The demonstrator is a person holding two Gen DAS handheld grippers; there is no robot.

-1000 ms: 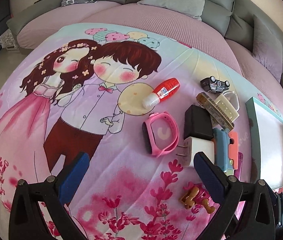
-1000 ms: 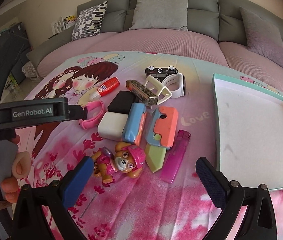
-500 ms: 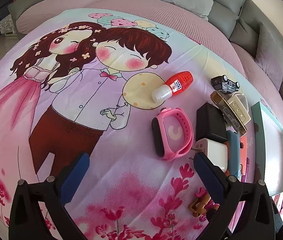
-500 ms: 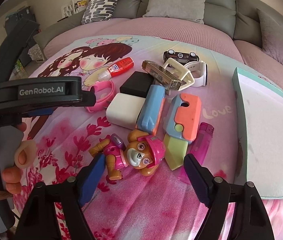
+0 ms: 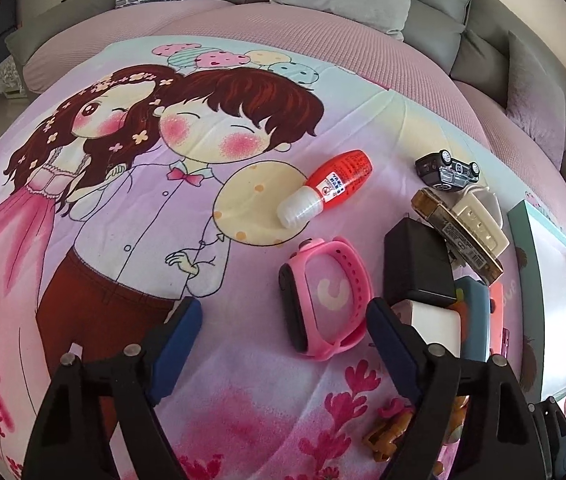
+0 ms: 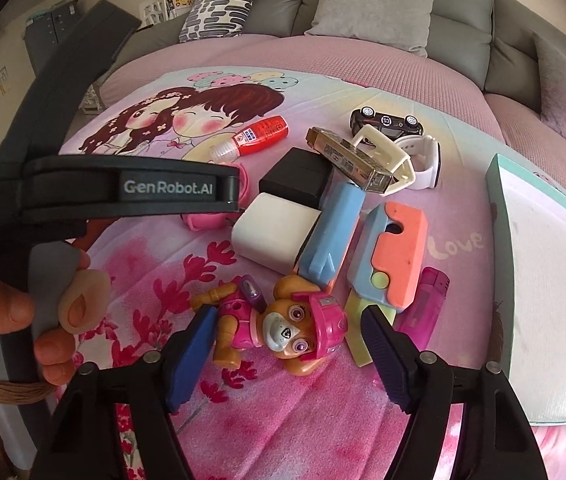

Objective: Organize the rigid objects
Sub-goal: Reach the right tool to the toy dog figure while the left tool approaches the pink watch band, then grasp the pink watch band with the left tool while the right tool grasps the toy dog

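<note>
A heap of small objects lies on a cartoon-print bedspread. My right gripper (image 6: 287,344) is open, its fingers on either side of a pink pup toy figure (image 6: 279,324). Behind it lie a white charger (image 6: 269,234), a blue block (image 6: 331,234), an orange-and-blue block (image 6: 397,248), a magenta lighter (image 6: 423,308), a black box (image 6: 295,178), a harmonica (image 6: 349,158), a white watch (image 6: 423,160) and a toy car (image 6: 385,120). My left gripper (image 5: 283,332) is open just in front of a pink watch (image 5: 323,300). A red glue bottle (image 5: 325,186) lies beyond it.
An empty teal-rimmed tray (image 6: 499,208) lies at the right of the heap; it also shows in the left wrist view (image 5: 523,240). Grey cushions (image 6: 371,4) line the sofa back. The left gripper's body (image 6: 123,188) and the hand that holds it fill the left of the right wrist view.
My right gripper has moved down and forward, so its fingers now flank the pup toy. My left gripper has closed in on the pink watch.
</note>
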